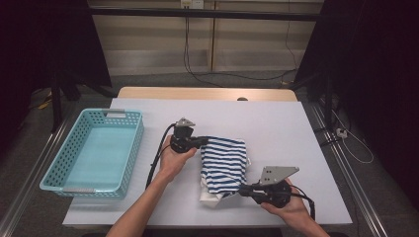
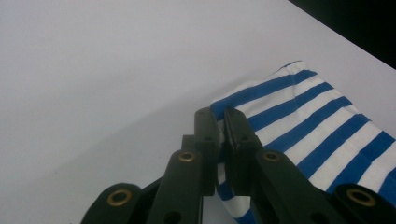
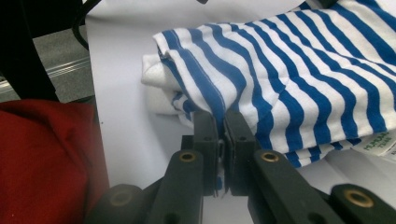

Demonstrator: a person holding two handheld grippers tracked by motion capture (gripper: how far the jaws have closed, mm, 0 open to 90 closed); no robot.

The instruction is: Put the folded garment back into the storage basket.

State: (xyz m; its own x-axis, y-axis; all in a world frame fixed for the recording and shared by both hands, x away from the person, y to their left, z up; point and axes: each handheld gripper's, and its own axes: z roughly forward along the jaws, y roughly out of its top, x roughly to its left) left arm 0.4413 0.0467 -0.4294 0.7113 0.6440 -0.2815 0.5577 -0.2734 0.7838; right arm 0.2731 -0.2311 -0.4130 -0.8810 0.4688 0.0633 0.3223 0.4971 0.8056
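Folded striped shirt [image 1: 223, 163] lying lengthwise away from person, both grippers' jaws pinching its edges

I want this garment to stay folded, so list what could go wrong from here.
1. Both tongs pinch only thin edges of the striped shirt: the left tongs at a corner, the right tongs at a fold. Fabric could slip out when lifted.
2. The right tongs seem to hold only the top layer, so the white layers beneath may sag and unfold.
3. The basket sits well to the left; a long carry could let the fold open.
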